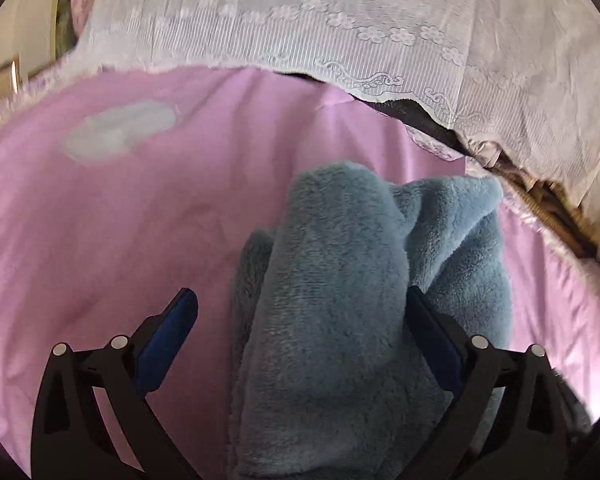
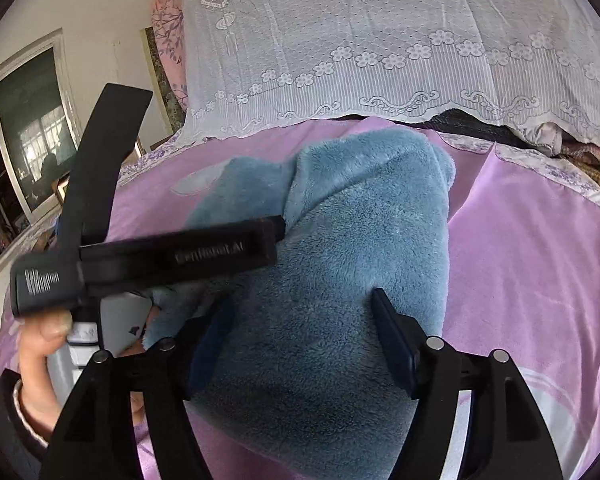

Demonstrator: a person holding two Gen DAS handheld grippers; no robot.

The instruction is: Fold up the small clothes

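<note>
Only the right wrist view shows the window (image 2: 28, 128), the left tongs' black body (image 2: 172, 258) from outside, and the person's hand (image 2: 40, 344) gripping it. On the pink bedsheet (image 1: 100, 220), below a white lace cover (image 1: 340, 32), the blue fleece garment (image 1: 340, 300) lies bunched and plush. It runs between the left tongs (image 1: 300, 308), spread wide, gripping nothing; the right tongs (image 2: 304, 308) straddle it, wide apart, with no pinch visible.

A blue-grey fleece garment (image 1: 332, 300) is lying bunched on the pink bedsheet (image 1: 100, 220), folded into a thick, rounded, plush roll. It is sitting between the spread fingers of the right gripper (image 2: 304, 316), its far end reaching away beyond the fingertips.
</note>
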